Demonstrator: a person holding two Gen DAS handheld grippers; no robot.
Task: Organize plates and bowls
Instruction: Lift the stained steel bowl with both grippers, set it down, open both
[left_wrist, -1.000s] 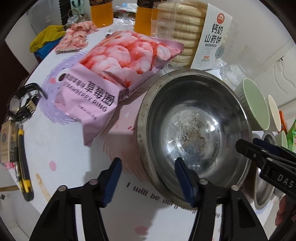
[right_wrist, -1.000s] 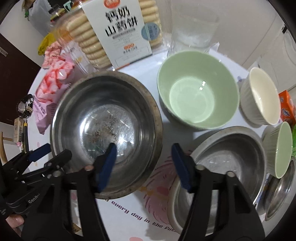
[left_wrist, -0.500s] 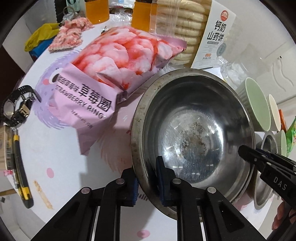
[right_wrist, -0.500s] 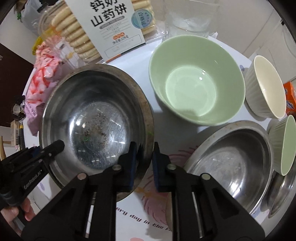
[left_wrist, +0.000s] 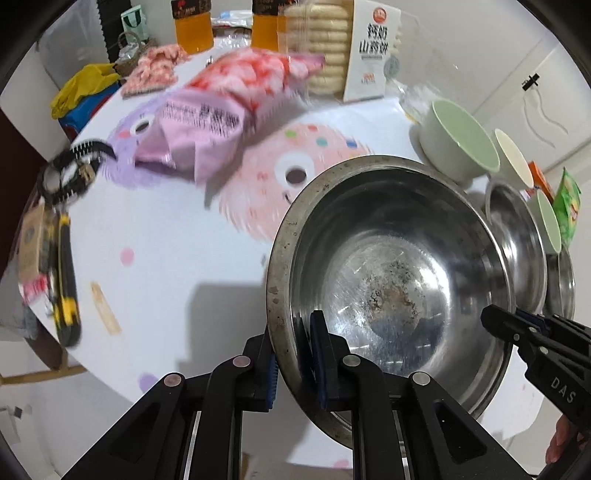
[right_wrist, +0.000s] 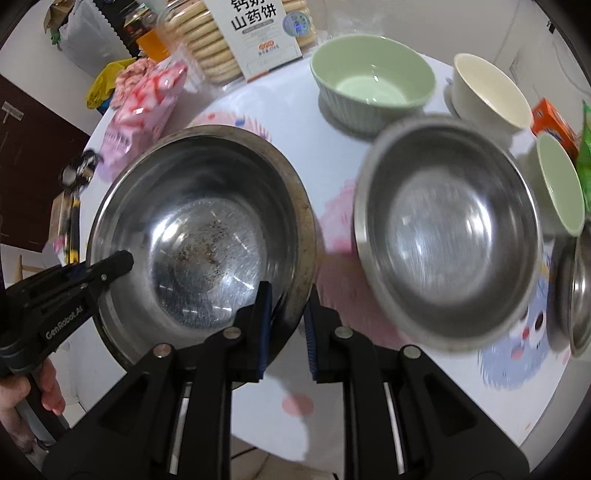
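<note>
Large round stainless-steel bowl with a speckled bottom (left_wrist: 391, 288), mouth facing up, tilting slightly, sitting above the white patterned tabletop (left_wrist: 166, 236). Left gripper (left_wrist: 295, 363) and right gripper (right_wrist: 286, 325) are each pinching opposite rims, jaws narrow. Second steel bowl (right_wrist: 447, 236) sitting beside it.

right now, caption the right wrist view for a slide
Both claws, right claw and left claw, clamp opposite rims of the stained steel bowl beside a second steel bowl.
</note>
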